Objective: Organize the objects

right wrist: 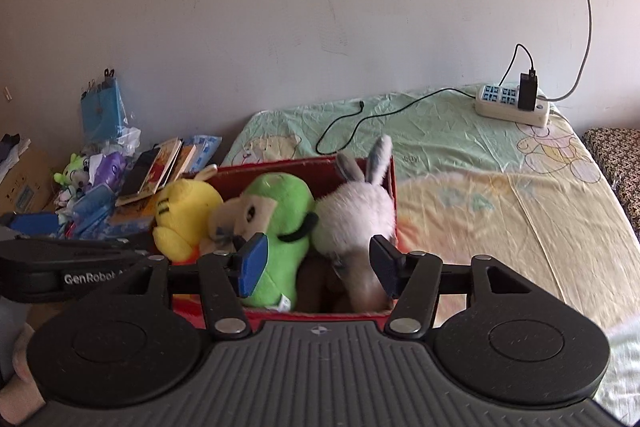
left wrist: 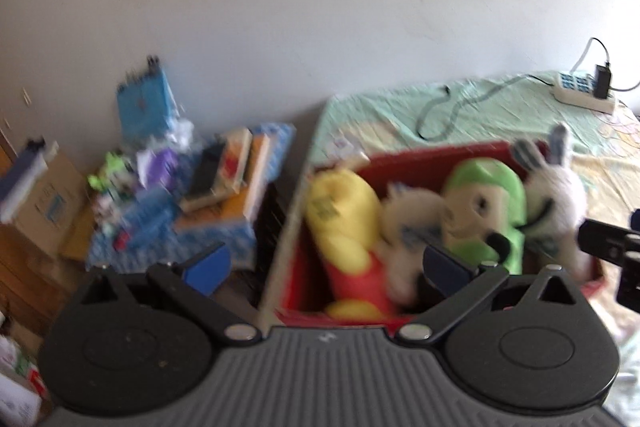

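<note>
Looking down both grippers, we see the red box (right wrist: 362, 163) on the bed sheet (right wrist: 500, 211), packed with a yellow plush (right wrist: 188, 215), a green plush (right wrist: 276, 227) and a grey rabbit plush (right wrist: 356, 215). Our right gripper (right wrist: 316, 269) hangs spread and empty just short of the box's near rim, the rabbit dead ahead, ears pointing up and away. Our left gripper (left wrist: 320, 267), equally spread and empty, sits nearer the yellow plush.
</note>
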Demonstrator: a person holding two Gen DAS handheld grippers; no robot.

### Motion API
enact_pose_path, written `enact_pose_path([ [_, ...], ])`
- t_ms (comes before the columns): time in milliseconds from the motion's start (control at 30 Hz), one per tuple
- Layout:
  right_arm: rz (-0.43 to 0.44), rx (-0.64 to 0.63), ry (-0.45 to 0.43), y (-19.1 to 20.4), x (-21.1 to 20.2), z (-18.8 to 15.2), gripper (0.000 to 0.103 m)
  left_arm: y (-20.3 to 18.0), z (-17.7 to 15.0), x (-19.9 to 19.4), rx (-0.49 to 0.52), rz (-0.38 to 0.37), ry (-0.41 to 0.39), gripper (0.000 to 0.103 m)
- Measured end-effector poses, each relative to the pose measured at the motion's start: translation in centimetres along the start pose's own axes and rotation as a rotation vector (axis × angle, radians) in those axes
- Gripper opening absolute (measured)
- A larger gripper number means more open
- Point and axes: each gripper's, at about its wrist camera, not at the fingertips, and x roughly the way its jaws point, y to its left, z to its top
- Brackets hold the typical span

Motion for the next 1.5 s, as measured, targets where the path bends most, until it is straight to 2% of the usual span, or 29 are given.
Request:
enact_pose_path([
  [133,-0.060,0.005,-0.013,1.3,0.5,0.4,0.065,1.4,1.2,0.5,0.039,0.042,-0.052,0.102],
  [367,-0.175,0.018,-0.008,2.6,1.4,0.6,0.079,2.9,1.9,2.0,0.009,-0.049,-0.021,0.103],
  [567,-0.189,0.024,0.007,3.2,2.2,-0.1,0.079,2.5,1.2,3.0,-0.012,-0.116,0.011,0.102],
  [733,-0.189,0.021,0.030,3.5,2.8,-0.4,0.079,1.8,0.6,3.6,-0.002,-0.140,0.032,0.102],
  [1267,-0.186,0.031,0.075,2.4,4.9,-0.4,0.079,1.8,-0.6,6.1,-0.087,-0.154,0.150,0.103],
  [1500,-0.195,0.034,0.073,2.1,5.4,-0.1,0.079,1.8,-0.4,6.7,-0.098,-0.180,0.166,0.102],
])
